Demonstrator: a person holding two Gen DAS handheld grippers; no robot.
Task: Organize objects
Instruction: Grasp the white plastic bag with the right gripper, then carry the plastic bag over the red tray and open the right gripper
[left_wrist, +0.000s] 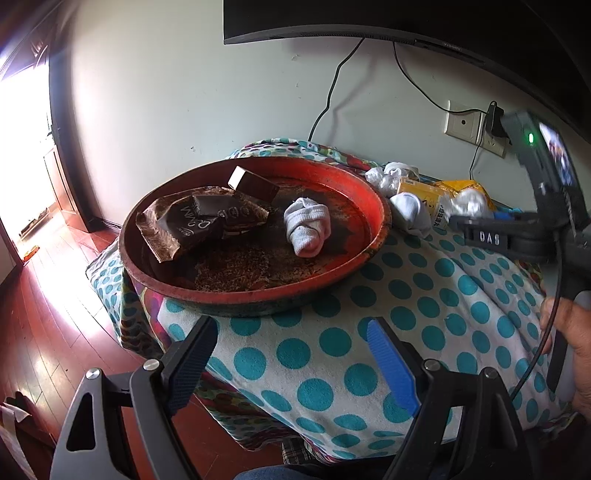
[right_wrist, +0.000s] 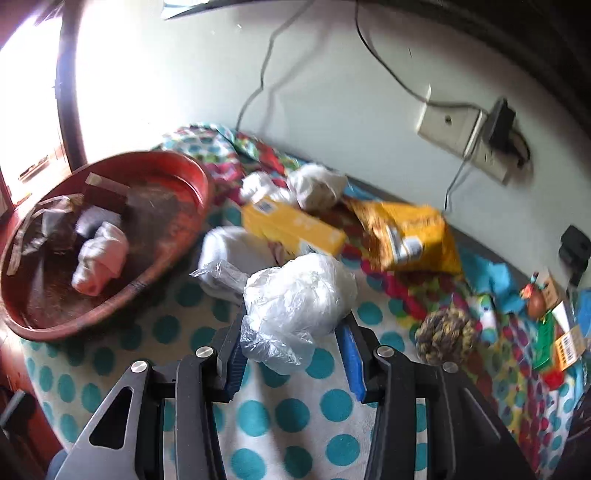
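Note:
My right gripper is shut on a white bundle wrapped in clear plastic, held just above the dotted cloth. A red round tray sits to its left, holding a rolled grey sock. In the left wrist view the same tray holds brown snack wrappers, a brown box and the rolled sock. My left gripper hangs open in front of the tray's near rim, with nothing between its fingers.
Behind the bundle lie a yellow box, a yellow bag, white socks and a white wad. A brown-yellow ball and small packets lie to the right. Wall sockets and cables run along the back. A person's hand grips the right tool.

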